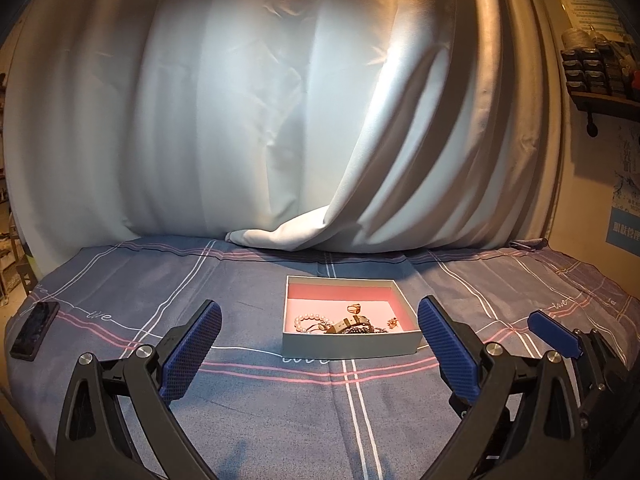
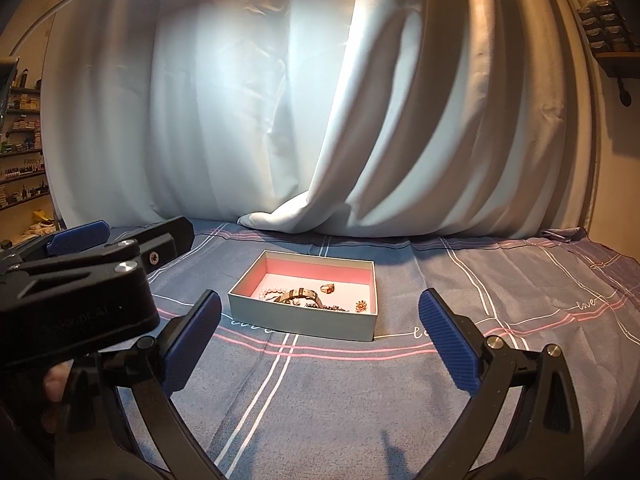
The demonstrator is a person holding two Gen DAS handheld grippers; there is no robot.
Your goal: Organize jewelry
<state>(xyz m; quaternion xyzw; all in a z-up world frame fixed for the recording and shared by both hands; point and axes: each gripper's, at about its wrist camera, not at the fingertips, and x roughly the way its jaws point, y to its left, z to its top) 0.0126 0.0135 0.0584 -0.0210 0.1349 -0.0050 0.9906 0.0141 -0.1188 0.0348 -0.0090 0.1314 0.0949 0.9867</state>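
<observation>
Left wrist view
- Left gripper (image 1: 320,344): fingers spread wide, nothing between them, held above the cloth.
- Box (image 1: 352,345): directly ahead of the fingers, slightly toward the right finger, resting on the striped cloth (image 1: 248,408); apart from both fingers.
- Contents: pearl bracelet (image 1: 307,320) at the near-left of the box, ring (image 1: 354,307) further back, dark strap piece (image 1: 346,326) at the near wall, small brooch (image 1: 393,322) to the right.
- Right gripper (image 1: 560,336): seen beside the left one's right finger; only one pad shows here.
- Phone (image 1: 34,330): far to the left, well apart from the box.

Right wrist view
- Right gripper (image 2: 320,344): fingers wide apart, empty.
- Box: ahead and a little left of centre, its near-left corner closest to the left finger.
- Left gripper: body crosses the left of the frame, level with the box's left side.

Step in hand (judgement)
- Every visible piece lies in the box; no loose piece shows on the cloth. Task appears near its end or at a pause.
- Doing it well: approach from above, one piece at a time, keeping the pads off the box walls so it does not slide.

Orientation
- Box long axis: runs across the left gripper's line of sight; skewed in the right view.
- Opening: faces up.
</observation>
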